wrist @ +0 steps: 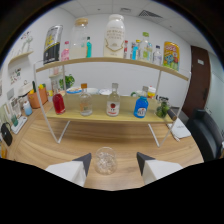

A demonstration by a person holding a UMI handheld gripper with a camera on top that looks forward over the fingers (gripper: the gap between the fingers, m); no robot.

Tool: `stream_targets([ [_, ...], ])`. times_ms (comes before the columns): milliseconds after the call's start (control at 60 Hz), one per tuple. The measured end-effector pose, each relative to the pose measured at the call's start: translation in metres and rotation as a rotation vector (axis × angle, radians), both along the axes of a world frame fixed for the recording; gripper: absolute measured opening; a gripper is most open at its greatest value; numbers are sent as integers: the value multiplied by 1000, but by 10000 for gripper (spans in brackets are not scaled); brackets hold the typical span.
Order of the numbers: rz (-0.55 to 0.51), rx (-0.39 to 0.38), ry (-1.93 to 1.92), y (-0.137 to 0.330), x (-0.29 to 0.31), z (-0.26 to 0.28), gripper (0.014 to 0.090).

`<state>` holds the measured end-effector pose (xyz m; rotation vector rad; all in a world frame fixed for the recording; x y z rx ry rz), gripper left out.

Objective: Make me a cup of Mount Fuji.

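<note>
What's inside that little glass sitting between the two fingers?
The glass holds pale, clear lumps that look like ice; whether any liquid is in it cannot be told. It stands on the table between the open gripper fingers, gaps either side.

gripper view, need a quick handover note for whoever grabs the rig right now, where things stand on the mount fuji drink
Gripper: open, with the clear glass standing on the wooden table between its fingers, a gap at each side.
Bottles sit in a row on the lower shelf beyond the glass: red bottle, clear bottle, red-label bottle, blue bottle, and a green jar. More bottles stand on the top shelf.
Done: glass is in place; it seems to hold ice, though I cannot be sure.
Left: no coloured liquid in the glass yet, so apparently all the pouring.
</note>
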<state>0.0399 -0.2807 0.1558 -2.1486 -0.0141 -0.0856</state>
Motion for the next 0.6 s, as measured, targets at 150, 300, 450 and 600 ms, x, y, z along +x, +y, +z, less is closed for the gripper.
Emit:
stream_targets([
  [150, -7, 6, -11, -12, 2, -2, 848],
  [300, -12, 21, 4, -33, -10, -12, 846],
  [450, -16, 90, 57, -31, -40, -7, 844],
  [600, 14, 241, 78, 11, -76, 28, 847],
])
